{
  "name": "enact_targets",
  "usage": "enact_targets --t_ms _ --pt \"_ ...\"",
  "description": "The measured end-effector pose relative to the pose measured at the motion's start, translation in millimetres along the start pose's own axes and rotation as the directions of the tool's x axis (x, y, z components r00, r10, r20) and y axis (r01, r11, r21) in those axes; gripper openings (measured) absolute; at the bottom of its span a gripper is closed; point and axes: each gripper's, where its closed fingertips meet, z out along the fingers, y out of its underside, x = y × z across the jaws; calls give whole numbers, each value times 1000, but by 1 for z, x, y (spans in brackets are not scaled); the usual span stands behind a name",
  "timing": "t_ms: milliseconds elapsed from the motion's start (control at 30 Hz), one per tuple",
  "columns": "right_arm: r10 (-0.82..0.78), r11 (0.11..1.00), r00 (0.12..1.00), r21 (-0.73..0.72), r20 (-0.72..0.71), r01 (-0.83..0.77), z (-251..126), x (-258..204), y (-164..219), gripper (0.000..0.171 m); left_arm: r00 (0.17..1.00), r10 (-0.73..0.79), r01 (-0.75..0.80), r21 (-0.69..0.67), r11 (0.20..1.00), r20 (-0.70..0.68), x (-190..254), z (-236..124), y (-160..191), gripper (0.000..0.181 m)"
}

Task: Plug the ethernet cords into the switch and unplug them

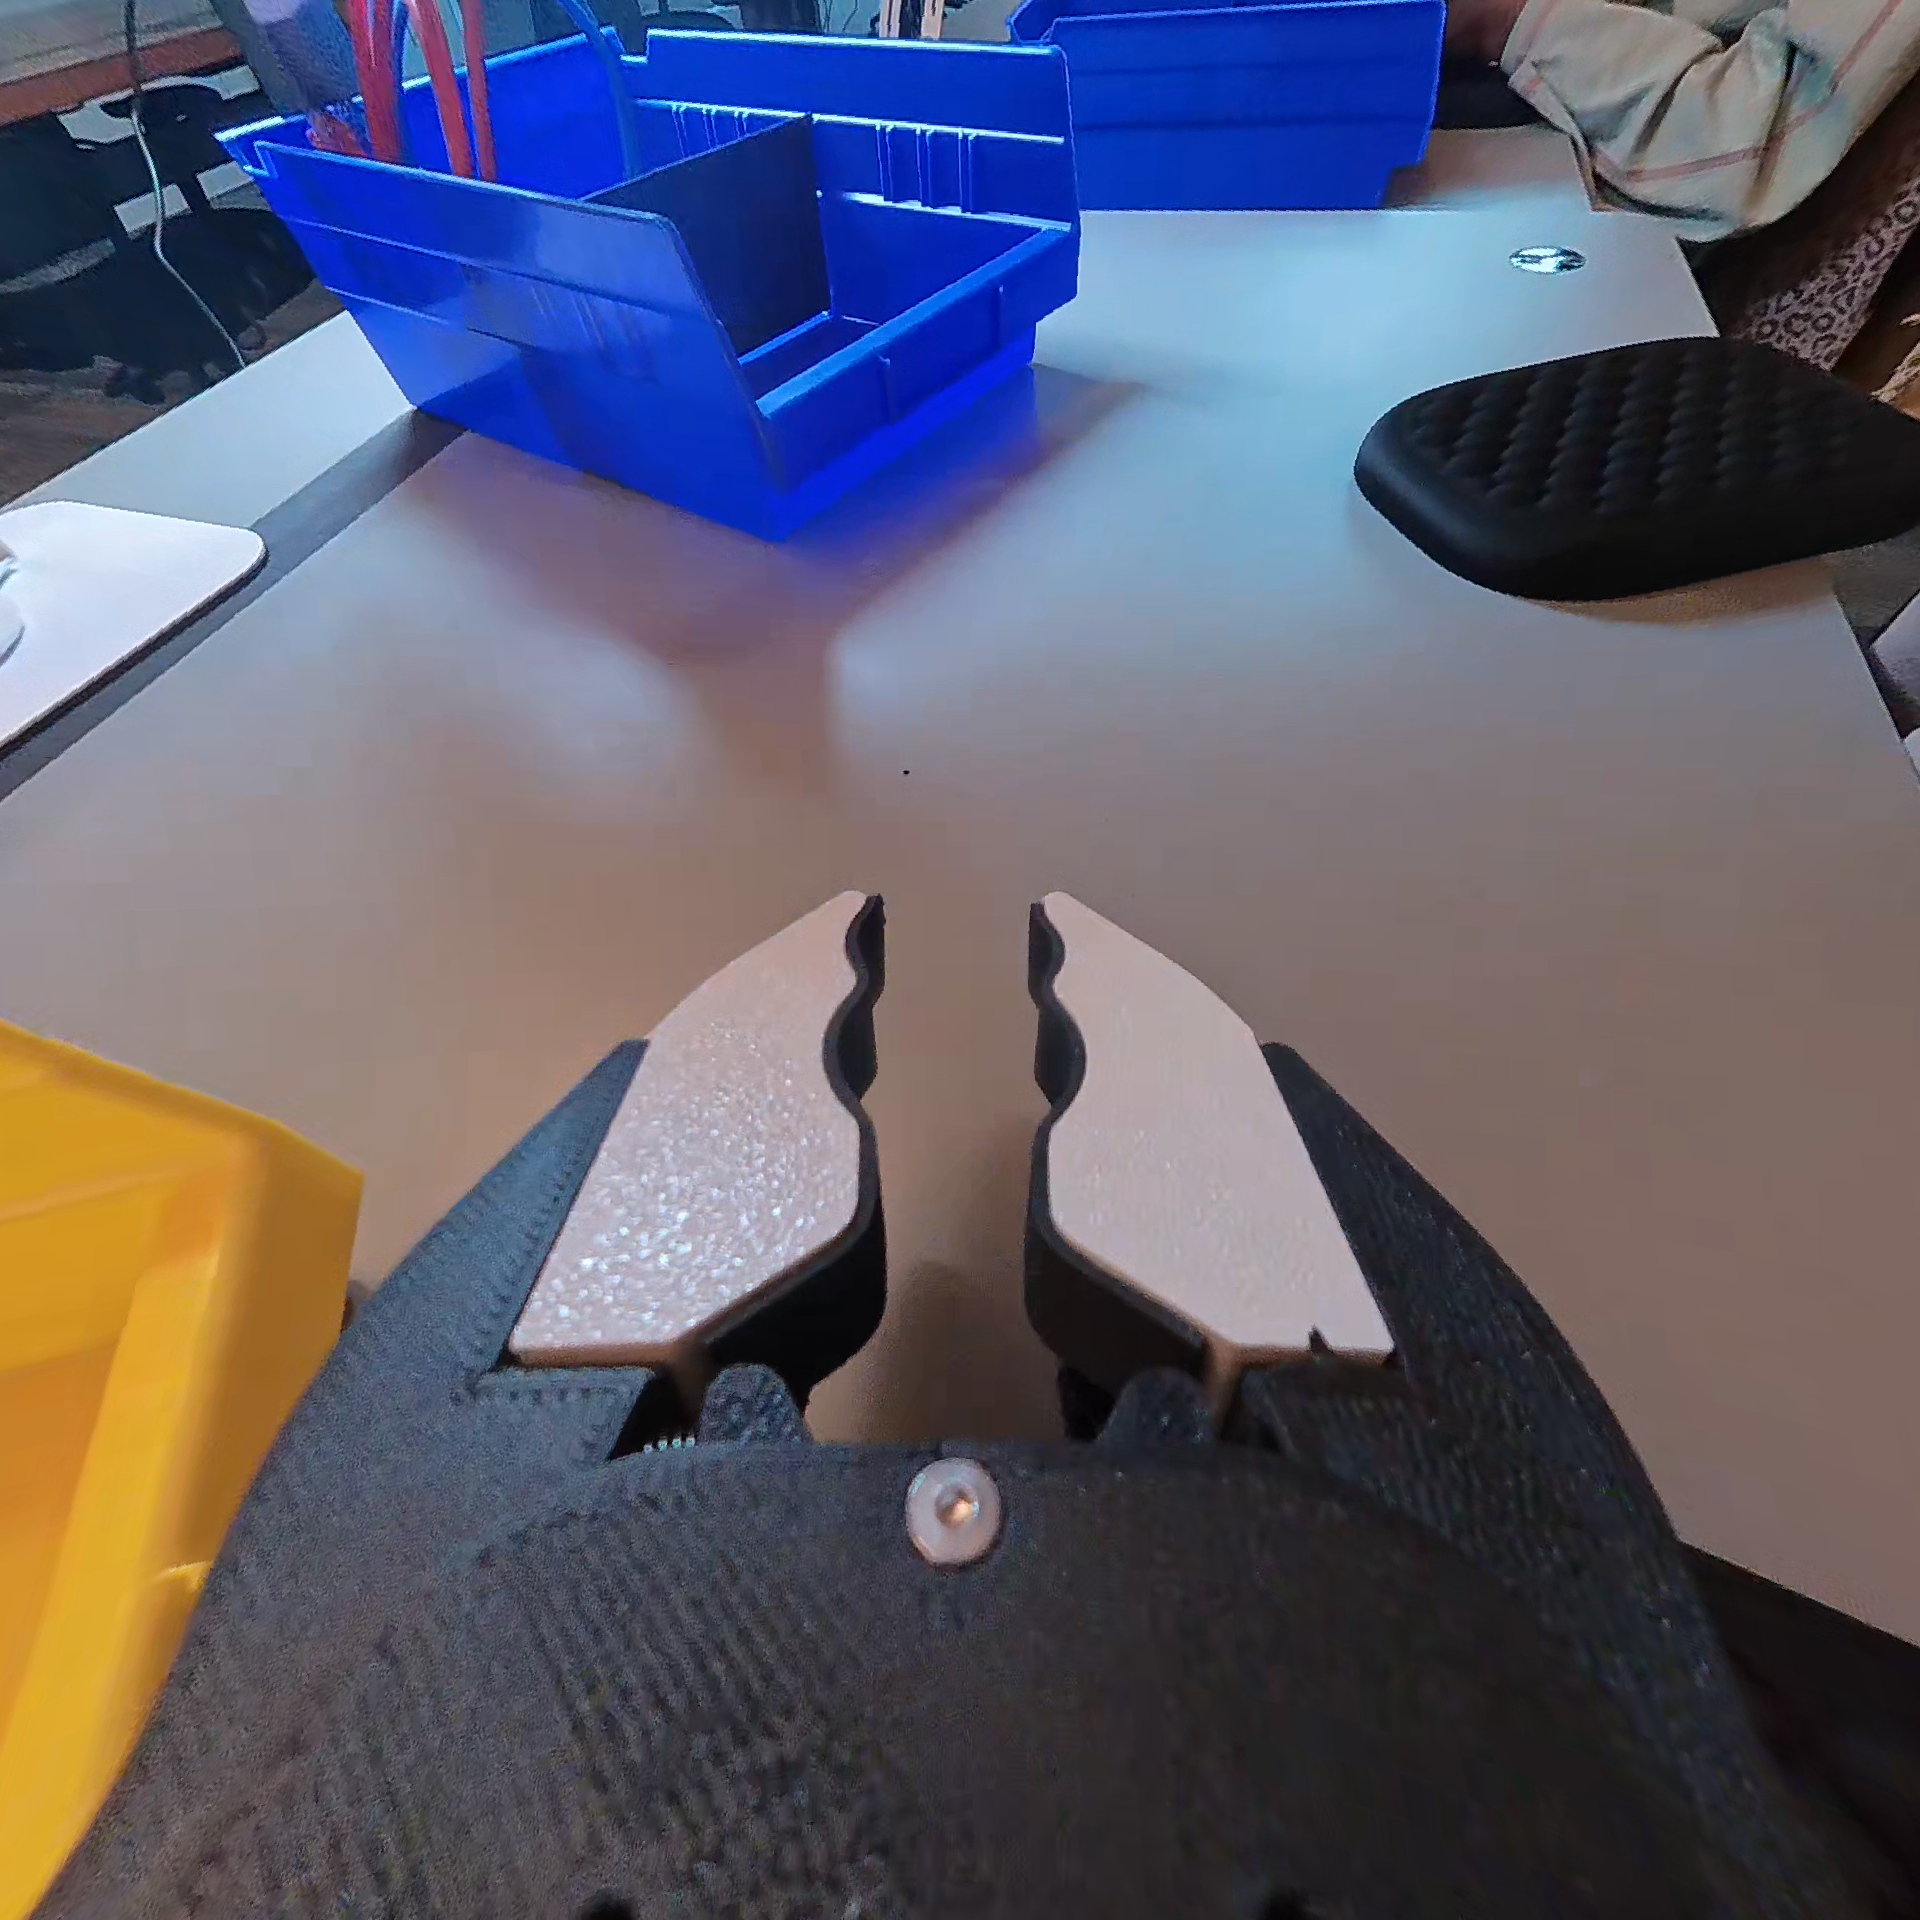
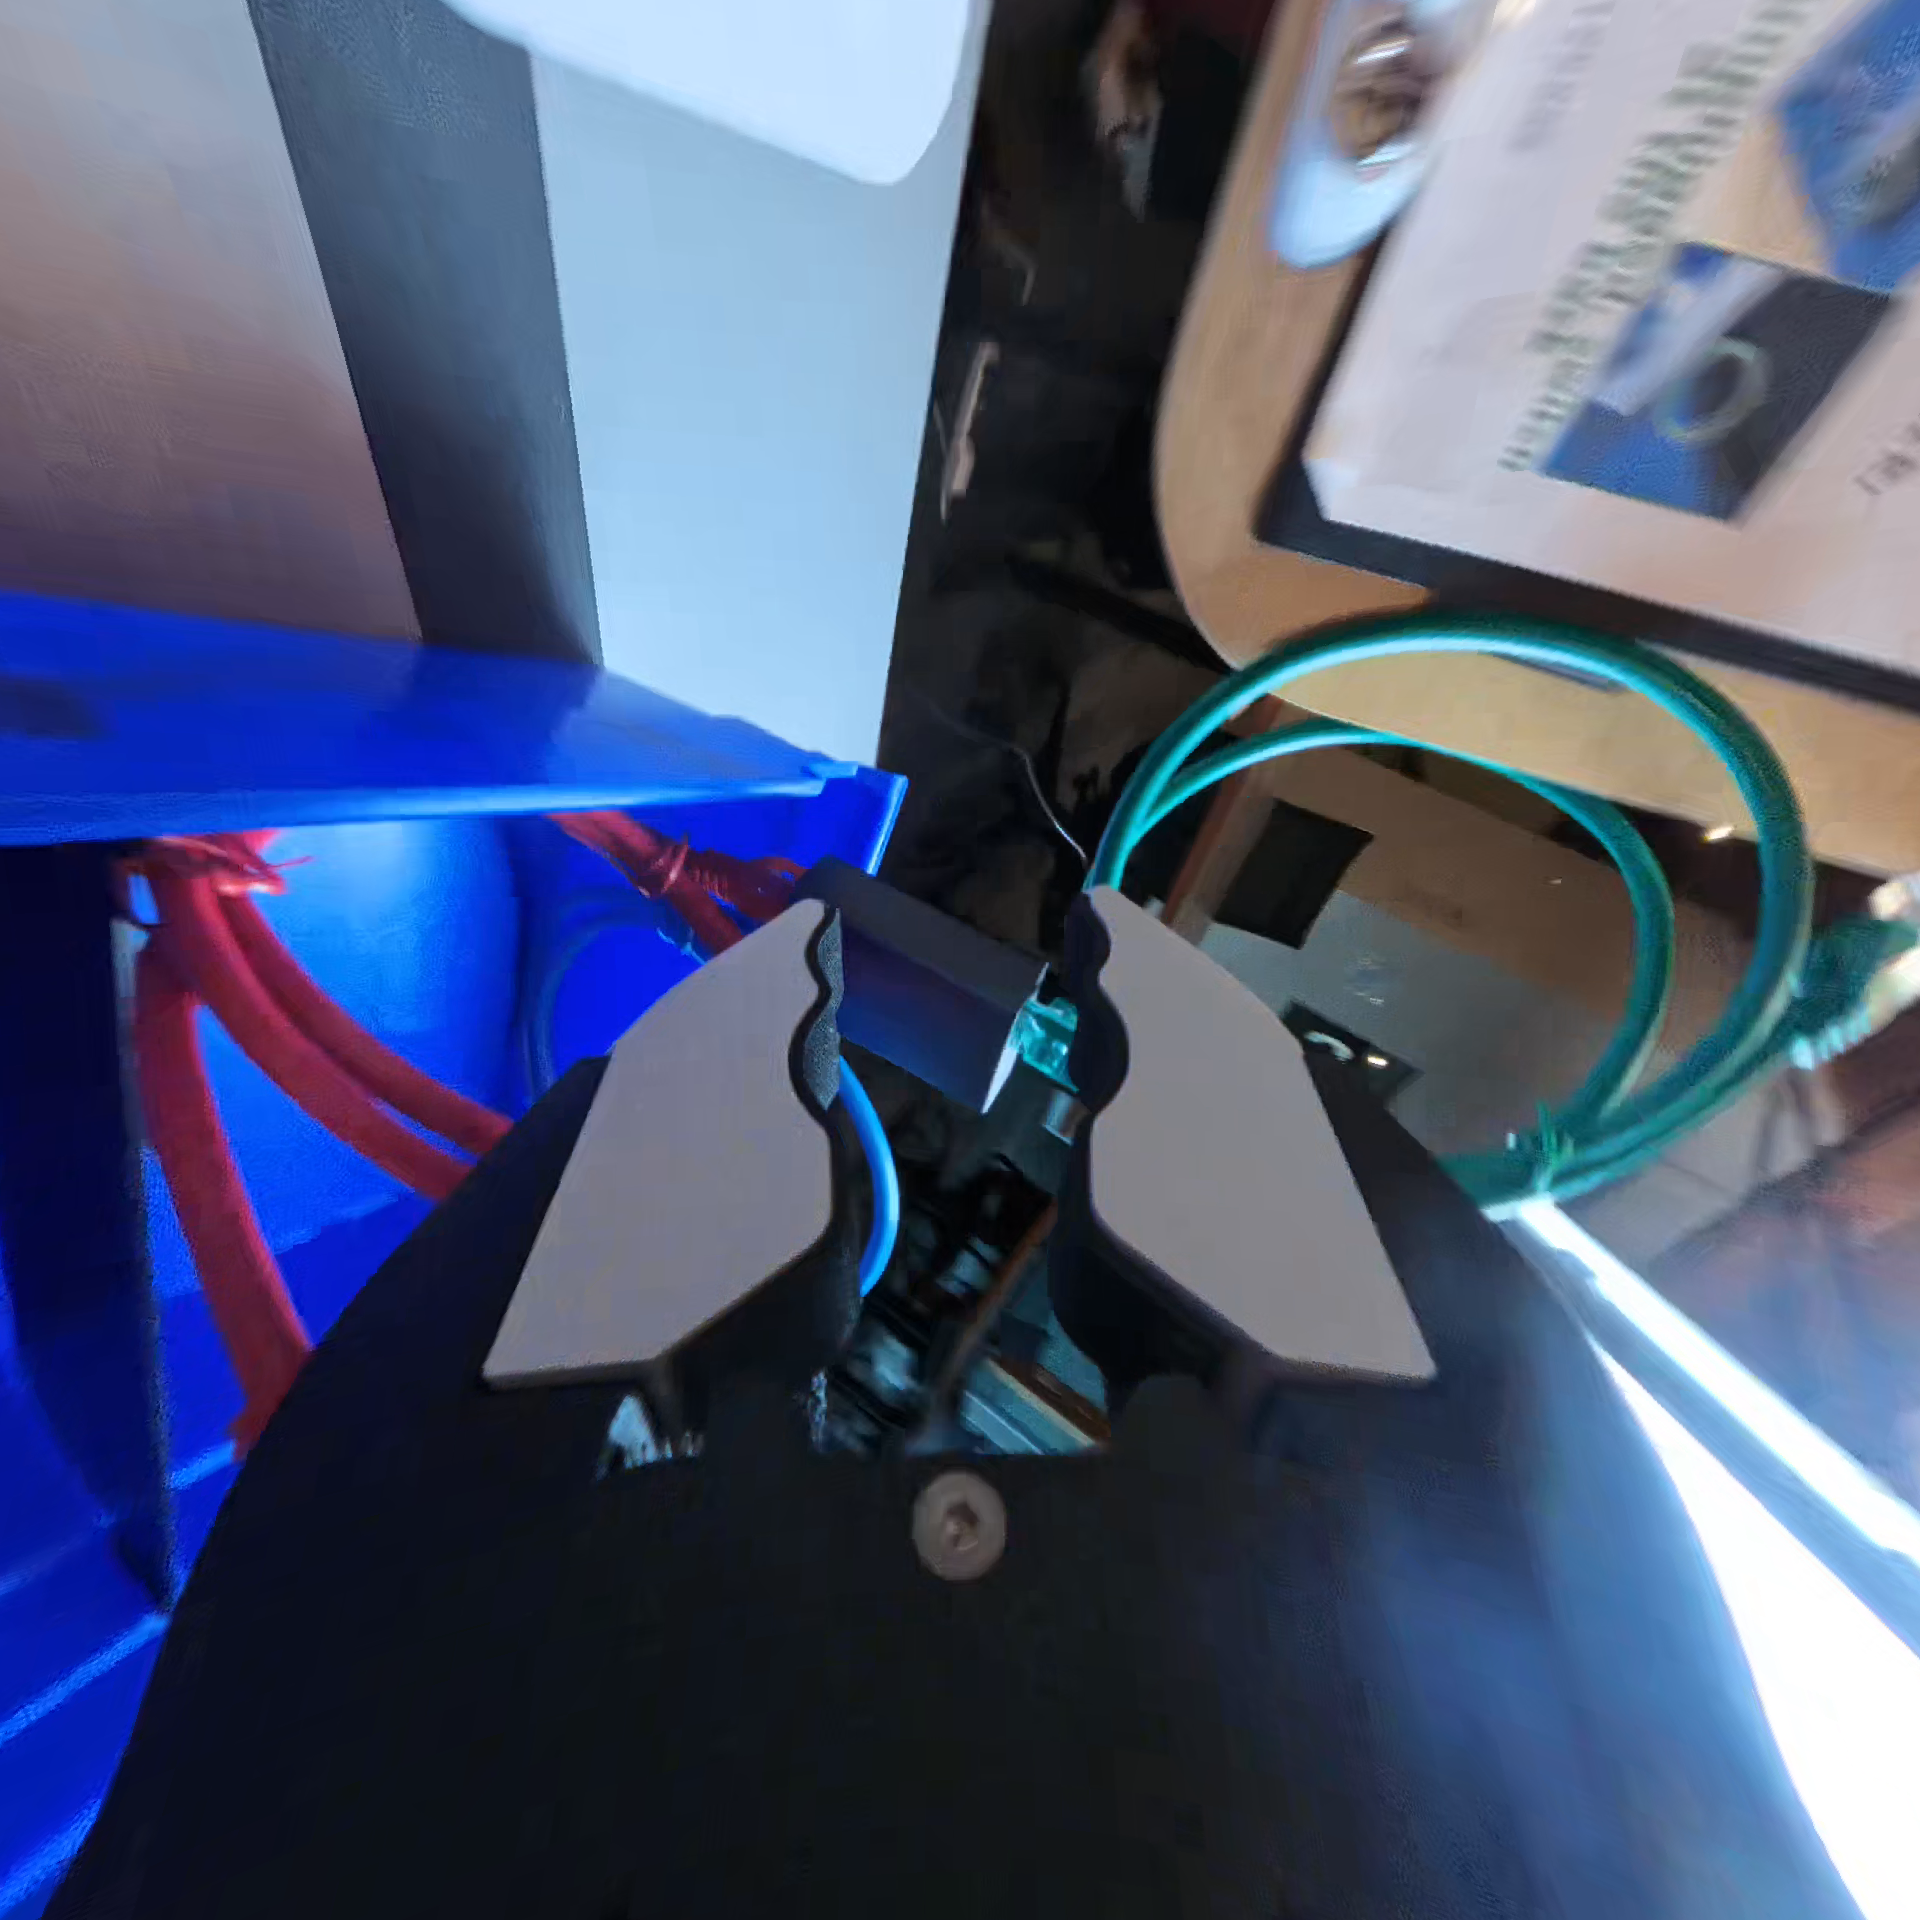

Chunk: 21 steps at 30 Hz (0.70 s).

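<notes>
In the right wrist view my right gripper [image 2: 951, 920] is shut on a small dark box, the switch [image 2: 925, 987], held up in the air at a tilt. A clear plug [image 2: 1042, 1039] of a green ethernet cord [image 2: 1725, 831] sits at the switch's right end, against the right finger. The green cord loops out to the right. A thin blue cord [image 2: 878, 1174] runs behind the left finger. Red cords [image 2: 312, 1049] lie in a blue bin [image 2: 416, 727] on the left. My left gripper [image 1: 956, 904] is a little open and empty, low over the grey table [image 1: 1351, 831].
In the left wrist view a blue bin [image 1: 665, 343] with a divider stands ahead, with red cords [image 1: 457, 94] in its far left. A yellow bin [image 1: 114, 1299] is close at lower left. A black wrist rest [image 1: 1652, 468] lies right, a white pad [image 1: 104, 592] left, a person's sleeve [image 1: 1683, 104] top right. My hands' fingertips stand some 45 cm from each other.
</notes>
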Motion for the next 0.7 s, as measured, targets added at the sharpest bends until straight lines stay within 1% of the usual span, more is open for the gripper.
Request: enact_targets --t_ms 67,200,267,367,433,567,700 --pt "156 985 987 72 34 -158 -15 0 0 42 1000 1 -1 -5 1000 2 0 1 1 26" --pt "367 921 928 116 61 -371 -32 -7 20 42 1000 15 -15 -9 1000 10 0 1 1 26" --pt "494 853 868 161 58 -496 -42 -5 30 42 1000 17 -17 -12 1000 10 0 2 1 26" --pt "668 704 736 229 109 -672 -59 -4 44 42 1000 14 -14 -14 1000 10 0 2 2 26" --pt "719 642 680 237 143 -729 -66 -11 56 42 1000 12 -12 -15 1000 11 0 2 2 26" --pt "738 626 651 184 176 -758 -67 -43 77 42 1000 18 -18 -25 1000 11 0 4 3 26" --pt "751 576 598 164 281 -801 -67 -73 64 44 999 32 -32 -43 999 11 0 6 5 25"
